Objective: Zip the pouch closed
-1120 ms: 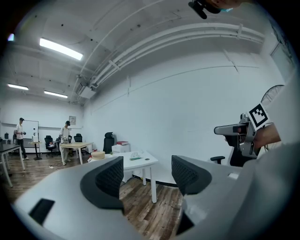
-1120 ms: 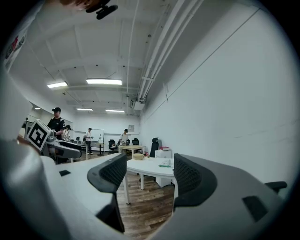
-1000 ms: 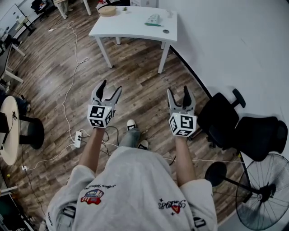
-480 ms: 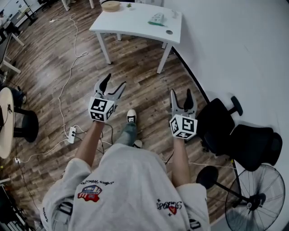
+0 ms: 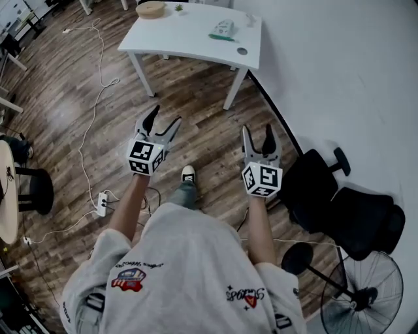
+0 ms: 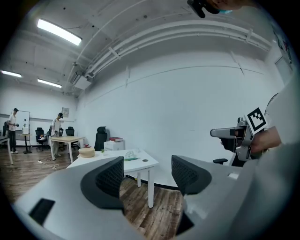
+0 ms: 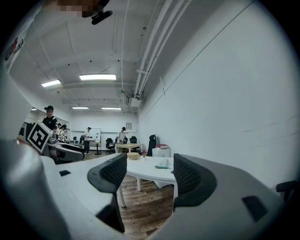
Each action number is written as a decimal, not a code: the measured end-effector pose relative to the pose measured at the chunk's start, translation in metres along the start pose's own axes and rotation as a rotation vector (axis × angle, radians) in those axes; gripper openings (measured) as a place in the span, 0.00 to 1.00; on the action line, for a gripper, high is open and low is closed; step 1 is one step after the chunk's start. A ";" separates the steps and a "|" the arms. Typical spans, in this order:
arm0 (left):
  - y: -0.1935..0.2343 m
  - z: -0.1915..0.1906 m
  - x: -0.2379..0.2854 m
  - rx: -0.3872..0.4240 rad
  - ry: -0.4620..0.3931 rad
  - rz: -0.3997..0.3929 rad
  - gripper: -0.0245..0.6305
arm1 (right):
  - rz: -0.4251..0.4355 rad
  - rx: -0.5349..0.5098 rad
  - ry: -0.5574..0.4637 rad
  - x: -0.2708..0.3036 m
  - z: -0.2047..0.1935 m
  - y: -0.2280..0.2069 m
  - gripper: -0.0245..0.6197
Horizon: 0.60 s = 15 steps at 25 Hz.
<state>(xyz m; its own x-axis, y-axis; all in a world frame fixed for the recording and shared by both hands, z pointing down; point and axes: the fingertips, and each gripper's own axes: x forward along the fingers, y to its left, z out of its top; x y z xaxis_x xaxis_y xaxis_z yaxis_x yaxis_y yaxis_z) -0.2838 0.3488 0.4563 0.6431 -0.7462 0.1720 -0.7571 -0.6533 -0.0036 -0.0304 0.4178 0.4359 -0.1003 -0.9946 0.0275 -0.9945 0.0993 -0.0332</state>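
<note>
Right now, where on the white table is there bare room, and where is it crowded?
Bare: the table at its near-left part, between the round bowl and the pouch. Crowded: the right end, pouch and small dark disc close together.

The grey sweatshirt [image 5: 189, 261] carries upside-down lettering [image 5: 247, 295] that seems to read "SPORTS"; the script line by its red-and-blue emblem [image 5: 132, 282] is too small to read; nothing else is legible.
</note>
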 end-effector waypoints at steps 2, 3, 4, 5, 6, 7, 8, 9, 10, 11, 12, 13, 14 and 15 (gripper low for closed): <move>0.017 0.003 0.025 0.001 0.008 -0.005 0.50 | -0.005 0.005 0.004 0.030 0.002 -0.007 0.50; 0.026 0.005 0.037 0.003 0.013 -0.008 0.50 | -0.007 0.010 0.005 0.046 0.003 -0.010 0.50; 0.035 0.007 0.050 0.004 0.016 -0.012 0.50 | -0.010 0.015 0.007 0.061 0.003 -0.013 0.50; 0.043 0.009 0.064 0.006 0.019 -0.016 0.50 | -0.012 0.020 0.008 0.076 0.004 -0.016 0.50; 0.052 0.011 0.077 0.009 0.021 -0.020 0.50 | -0.014 0.023 0.009 0.090 0.004 -0.019 0.50; 0.060 0.013 0.089 0.011 0.022 -0.024 0.50 | -0.015 0.024 0.010 0.104 0.004 -0.021 0.50; 0.068 0.015 0.100 0.013 0.022 -0.028 0.50 | -0.016 0.024 0.010 0.117 0.005 -0.023 0.50; 0.077 0.018 0.111 0.014 0.022 -0.031 0.50 | -0.018 0.023 0.010 0.131 0.006 -0.024 0.50; 0.086 0.020 0.121 0.014 0.023 -0.033 0.50 | -0.019 0.022 0.010 0.144 0.007 -0.025 0.50; 0.094 0.022 0.131 0.012 0.022 -0.034 0.50 | -0.021 0.022 0.010 0.157 0.008 -0.027 0.50; 0.103 0.023 0.141 0.010 0.021 -0.036 0.50 | -0.023 0.021 0.010 0.171 0.009 -0.030 0.50; 0.110 0.026 0.150 0.009 0.019 -0.036 0.50 | -0.024 0.021 0.009 0.184 0.010 -0.032 0.50; 0.117 0.028 0.159 0.012 0.014 -0.035 0.50 | -0.025 0.020 0.006 0.196 0.012 -0.034 0.50; 0.124 0.032 0.166 0.015 0.007 -0.033 0.50 | -0.024 0.019 0.002 0.207 0.014 -0.035 0.50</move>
<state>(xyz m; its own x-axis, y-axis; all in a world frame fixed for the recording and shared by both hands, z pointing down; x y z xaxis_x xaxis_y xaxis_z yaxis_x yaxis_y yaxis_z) -0.2672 0.1396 0.4533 0.6666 -0.7236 0.1788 -0.7338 -0.6792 -0.0131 -0.0160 0.2078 0.4283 -0.0762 -0.9966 0.0300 -0.9959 0.0746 -0.0512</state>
